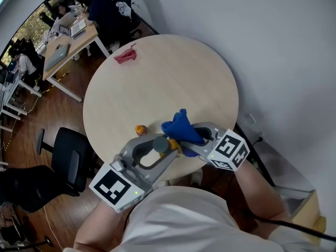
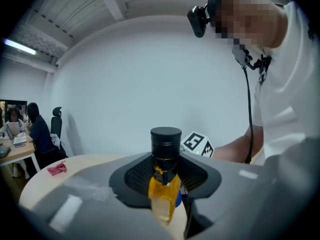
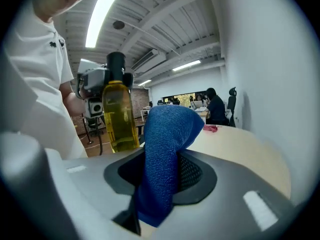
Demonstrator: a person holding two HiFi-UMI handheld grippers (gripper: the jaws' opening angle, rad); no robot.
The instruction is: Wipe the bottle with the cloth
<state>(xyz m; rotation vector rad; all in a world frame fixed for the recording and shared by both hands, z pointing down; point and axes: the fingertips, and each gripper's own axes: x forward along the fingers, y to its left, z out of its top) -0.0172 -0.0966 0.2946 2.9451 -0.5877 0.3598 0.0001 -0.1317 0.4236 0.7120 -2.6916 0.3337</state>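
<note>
Bottle: clear, yellow liquid inside, black screw cap, upright, held over the near edge of the round table. The left gripper has it: in the left gripper view both jaws are closed against the bottle's sides just under the cap, and the yellow body sits between the black ribbed pads. Right gripper: its jaws are pinched on a blue cloth. In the right gripper view the cloth stands up out of the jaws and folds over at the top, with a short tail hanging below the pads. In that same view the bottle is just left of the cloth, with the left gripper clamped at its neck. In the head view the cloth overlaps the bottle's right side, and a scrap of blue shows behind the bottle's base in the left gripper view. Contact between cloth and bottle cannot be settled from these views. A small orange object, too small to identify, sits on the table near the near edge, left of the bottle. A red cloth lies crumpled at the far edge, well apart from both grippers. A black office chair stands on the floor to the table's left.
</note>
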